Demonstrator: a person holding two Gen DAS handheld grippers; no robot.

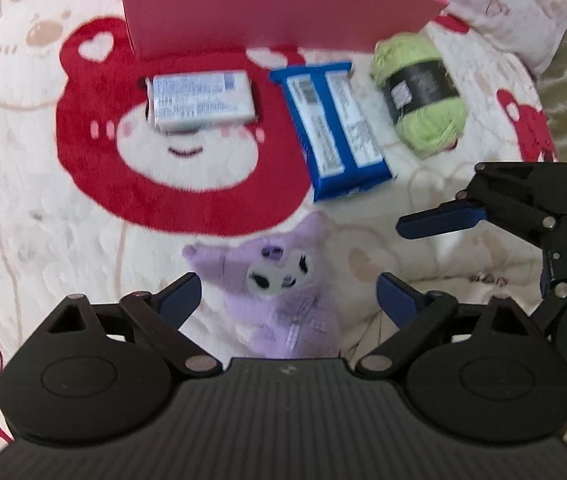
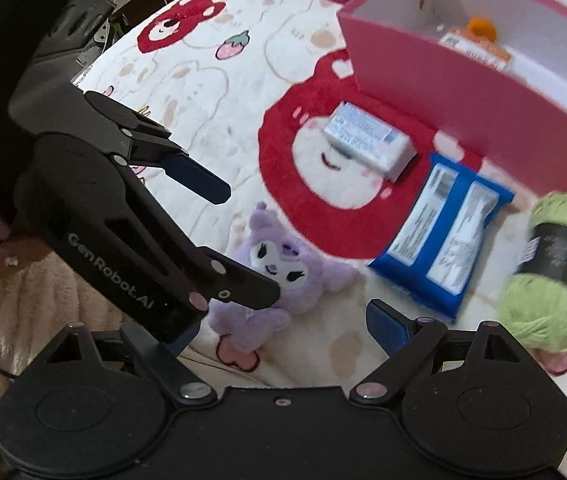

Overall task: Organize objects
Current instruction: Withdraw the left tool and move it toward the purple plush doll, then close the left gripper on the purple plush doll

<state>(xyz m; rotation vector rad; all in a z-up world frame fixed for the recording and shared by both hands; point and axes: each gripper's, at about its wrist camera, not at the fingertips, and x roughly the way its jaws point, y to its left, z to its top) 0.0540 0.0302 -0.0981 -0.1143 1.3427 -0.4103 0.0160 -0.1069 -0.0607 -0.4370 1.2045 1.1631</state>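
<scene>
Cartoon bears cover the plush blanket under us. Our left gripper hangs spread and empty over the purple plush toy; our right gripper is spread and empty too. Further out lie the white soap bar, blue snack pack and green yarn ball, all outside the pink box. We judge one orange packet is packed, four things left.

black grippers, blue-padded jaws
</scene>
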